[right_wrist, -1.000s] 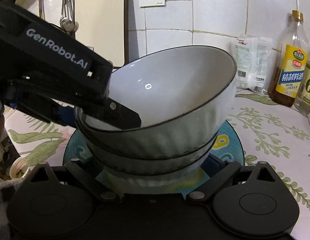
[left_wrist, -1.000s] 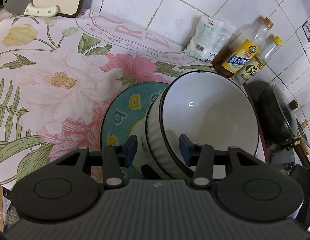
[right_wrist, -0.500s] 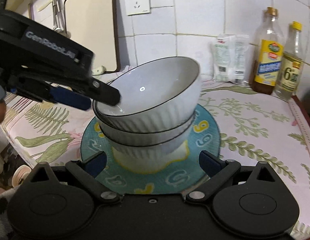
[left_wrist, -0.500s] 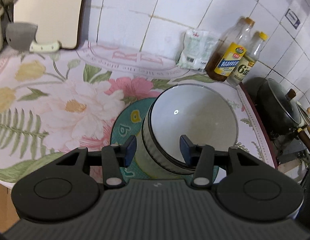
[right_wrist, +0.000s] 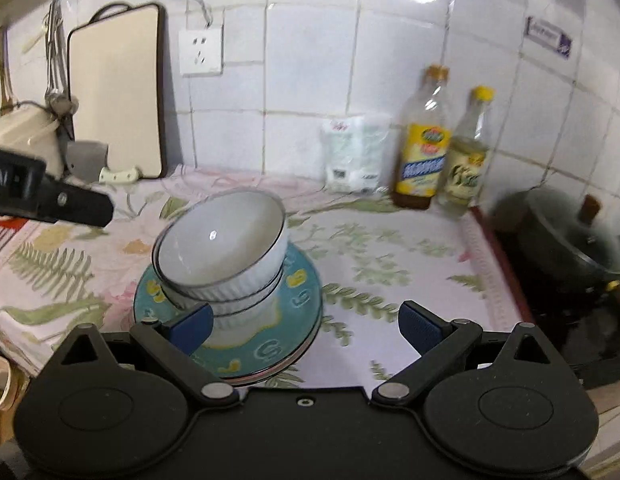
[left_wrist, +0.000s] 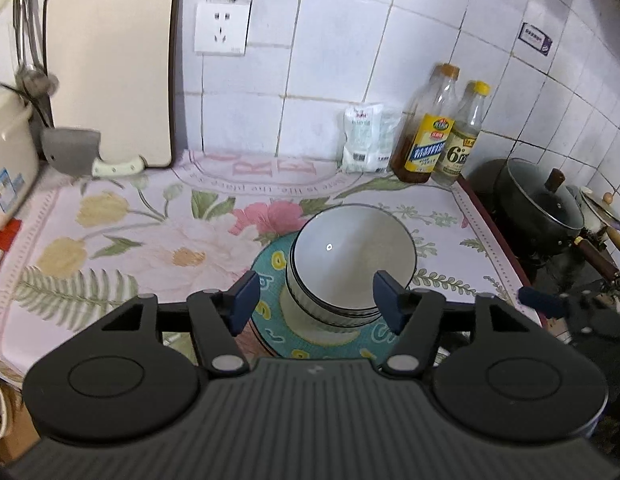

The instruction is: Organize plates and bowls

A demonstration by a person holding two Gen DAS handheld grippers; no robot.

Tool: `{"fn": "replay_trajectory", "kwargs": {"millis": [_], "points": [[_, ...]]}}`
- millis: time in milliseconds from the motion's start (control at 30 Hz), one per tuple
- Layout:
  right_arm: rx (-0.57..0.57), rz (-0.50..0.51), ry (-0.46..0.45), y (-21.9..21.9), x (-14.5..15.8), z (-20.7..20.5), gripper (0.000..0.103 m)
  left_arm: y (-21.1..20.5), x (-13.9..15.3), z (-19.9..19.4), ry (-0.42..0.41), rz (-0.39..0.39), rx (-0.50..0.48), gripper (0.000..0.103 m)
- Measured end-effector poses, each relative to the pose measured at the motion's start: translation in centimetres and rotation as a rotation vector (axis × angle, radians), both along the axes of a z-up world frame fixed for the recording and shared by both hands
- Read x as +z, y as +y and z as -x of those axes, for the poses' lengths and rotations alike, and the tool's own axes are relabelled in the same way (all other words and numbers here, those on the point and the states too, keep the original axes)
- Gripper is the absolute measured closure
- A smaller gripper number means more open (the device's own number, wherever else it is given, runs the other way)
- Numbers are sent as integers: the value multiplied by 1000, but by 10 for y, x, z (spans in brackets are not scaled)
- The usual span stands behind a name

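Note:
White ribbed bowls [left_wrist: 350, 256] [right_wrist: 223, 252] with dark rims are stacked on a teal plate [left_wrist: 277, 332] [right_wrist: 297, 300] with yellow letters, on the flowered counter cloth. My left gripper [left_wrist: 317, 305] hangs above and in front of the stack, its jaws opening, with nothing between the blue pads. My right gripper [right_wrist: 305, 326] stands open and holds nothing, raised over the plate's right edge. The left gripper's black body shows at the left edge of the right wrist view, and a blue fingertip [left_wrist: 540, 302] of the right one at the right of the left wrist view.
Against the tiled wall stand two sauce bottles [left_wrist: 426, 132], a white bag [left_wrist: 368, 138] and a cutting board [left_wrist: 109, 92] with a cleaver [left_wrist: 75, 152] below it. A dark lidded pot [left_wrist: 540, 208] sits on the stove at right. A rice cooker [left_wrist: 5, 156] is at left.
Both grippers have risen and drawn back from the bowl stack. The left gripper let go of the top bowl's rim and its jaws widened. The stack stays on the plate.

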State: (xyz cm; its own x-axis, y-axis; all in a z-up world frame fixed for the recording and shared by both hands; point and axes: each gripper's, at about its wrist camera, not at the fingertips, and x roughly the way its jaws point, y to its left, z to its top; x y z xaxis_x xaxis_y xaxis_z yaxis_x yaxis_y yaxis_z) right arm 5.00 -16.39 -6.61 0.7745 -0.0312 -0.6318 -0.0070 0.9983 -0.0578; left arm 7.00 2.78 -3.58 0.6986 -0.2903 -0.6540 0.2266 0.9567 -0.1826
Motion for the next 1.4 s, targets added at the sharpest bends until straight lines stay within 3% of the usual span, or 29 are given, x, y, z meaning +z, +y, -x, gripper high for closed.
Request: {"fn": "replay_trajectory", "kwargs": {"millis": [100, 167, 333, 533, 700, 867, 1100, 1400], "points": [[-11, -11, -30, -4, 21, 12, 2, 0, 14, 11, -10, -13, 3, 35], [-22, -14, -42, -6, 32, 20, 2, 0, 22, 18, -18, -22, 10, 23], [-68, -15, -27, -11, 54, 35, 2, 3, 39, 38, -42, -48, 27, 11], [-126, -26, 1, -18, 73, 52, 2, 4, 50, 52, -31, -187, 179, 10], [-148, 10, 3, -12, 86, 64, 2, 12, 53, 60, -16, -196, 167, 10], [-144, -18, 8, -10, 94, 70, 2, 12, 52, 67, -22, -212, 158, 10], [-125, 3, -14, 0, 90, 82, 2, 1, 44, 77, -32, -262, 126, 10], [-119, 4, -35, 1, 81, 94, 2, 0, 43, 82, -28, -257, 111, 10]]}}
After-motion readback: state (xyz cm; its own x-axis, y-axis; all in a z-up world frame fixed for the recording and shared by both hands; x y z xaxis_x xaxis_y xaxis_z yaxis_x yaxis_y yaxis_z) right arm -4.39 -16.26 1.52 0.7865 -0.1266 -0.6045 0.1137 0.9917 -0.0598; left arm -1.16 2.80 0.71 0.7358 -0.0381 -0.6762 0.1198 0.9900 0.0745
